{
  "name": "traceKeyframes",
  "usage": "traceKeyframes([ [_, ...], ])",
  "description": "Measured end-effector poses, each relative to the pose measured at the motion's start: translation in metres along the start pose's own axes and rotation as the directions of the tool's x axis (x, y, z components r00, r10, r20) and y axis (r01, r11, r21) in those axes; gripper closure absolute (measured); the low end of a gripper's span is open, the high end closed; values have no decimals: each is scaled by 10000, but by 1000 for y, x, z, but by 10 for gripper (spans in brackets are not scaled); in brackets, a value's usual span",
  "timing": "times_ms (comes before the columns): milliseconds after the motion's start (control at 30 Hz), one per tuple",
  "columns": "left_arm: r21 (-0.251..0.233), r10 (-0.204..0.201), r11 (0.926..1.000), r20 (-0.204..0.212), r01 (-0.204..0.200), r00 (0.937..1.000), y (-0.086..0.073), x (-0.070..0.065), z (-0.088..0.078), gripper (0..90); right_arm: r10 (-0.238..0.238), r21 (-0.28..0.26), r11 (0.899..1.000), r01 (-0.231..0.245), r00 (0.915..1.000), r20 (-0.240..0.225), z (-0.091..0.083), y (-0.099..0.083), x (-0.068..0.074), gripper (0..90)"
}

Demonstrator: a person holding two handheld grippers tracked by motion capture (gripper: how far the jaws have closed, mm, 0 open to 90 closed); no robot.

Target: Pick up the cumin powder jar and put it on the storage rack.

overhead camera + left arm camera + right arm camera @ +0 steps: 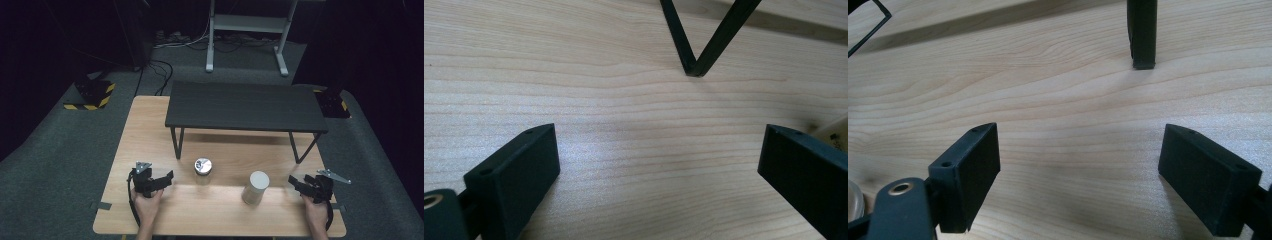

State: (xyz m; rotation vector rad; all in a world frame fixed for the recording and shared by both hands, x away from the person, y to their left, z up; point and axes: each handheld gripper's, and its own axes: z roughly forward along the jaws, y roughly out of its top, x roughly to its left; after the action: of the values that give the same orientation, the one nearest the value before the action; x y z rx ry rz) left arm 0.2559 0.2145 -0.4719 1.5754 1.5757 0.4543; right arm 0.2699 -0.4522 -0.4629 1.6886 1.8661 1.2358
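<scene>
On the wooden table [150,135] my left gripper [164,179] rests near the front left, held by a hand, jaws apart with nothing between them. In the left gripper view it [659,145] is open over bare wood. A small glass jar with a shiny lid [203,169] stands just right of it. A pale cylinder [256,187] stands farther right. My right gripper [296,183] lies right of the cylinder, pointing left toward it. In the right gripper view it [1080,142] is open over bare wood.
A low black shelf [245,106] on thin black legs spans the table's far half. Its V-shaped leg [696,62] is ahead of the left gripper, and a straight leg [1142,35] is ahead of the right one. Grey carpet surrounds the table.
</scene>
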Motion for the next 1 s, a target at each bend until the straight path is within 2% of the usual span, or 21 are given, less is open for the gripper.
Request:
traceKeyframes([
  [133,10,26,10000,76,-26,10000,0,1,0,31,26,-8,10000,-26,10000,-14,0,0,0,166],
  [200,40,41,10000,337,-42,9994,0,6,0,22,73,-19,10000,-73,10000,-47,0,0,-1,166],
  [367,306,511,9981,811,-537,9954,0,3,-5,6,146,-47,9999,-147,9998,-109,0,-1,-3,166],
  [500,387,1024,9934,1296,-1082,9863,-2,-7,-9,6,140,-43,9999,-141,9999,-92,0,-1,-3,166],
  [533,387,1024,9934,1296,-1082,9863,-2,-7,-9,6,140,-43,9999,-141,9999,-92,0,-1,-3,166],
  [567,366,1296,9900,1501,-1365,9801,-3,-13,-11,6,149,-49,9999,-149,9998,-94,0,-1,-3,166],
  [700,309,1756,9821,2035,-1856,9632,-5,-26,-15,6,167,-58,9998,-168,9998,-95,0,-1,-3,166],
  [767,290,1883,9795,2202,-1993,9571,-7,-31,-16,7,190,-67,9998,-191,9998,-114,0,-1,-4,166],
  [800,290,1883,9795,2202,-1993,9571,-7,-31,-16,7,190,-67,9998,-191,9998,-114,0,-1,-4,166],
  [867,211,2059,9759,2425,-2174,9480,-8,-38,-17,6,190,-64,9998,-190,9998,-114,0,-1,-3,166],
  [933,185,2080,9755,2491,-2194,9459,-8,-39,-17,6,199,-67,9998,-200,9997,-121,0,-1,-4,166],
  [1000,79,2304,9706,2613,-2407,9374,-7,-46,-17,6,192,-66,9998,-193,9997,-118,0,-1,-4,166],
])
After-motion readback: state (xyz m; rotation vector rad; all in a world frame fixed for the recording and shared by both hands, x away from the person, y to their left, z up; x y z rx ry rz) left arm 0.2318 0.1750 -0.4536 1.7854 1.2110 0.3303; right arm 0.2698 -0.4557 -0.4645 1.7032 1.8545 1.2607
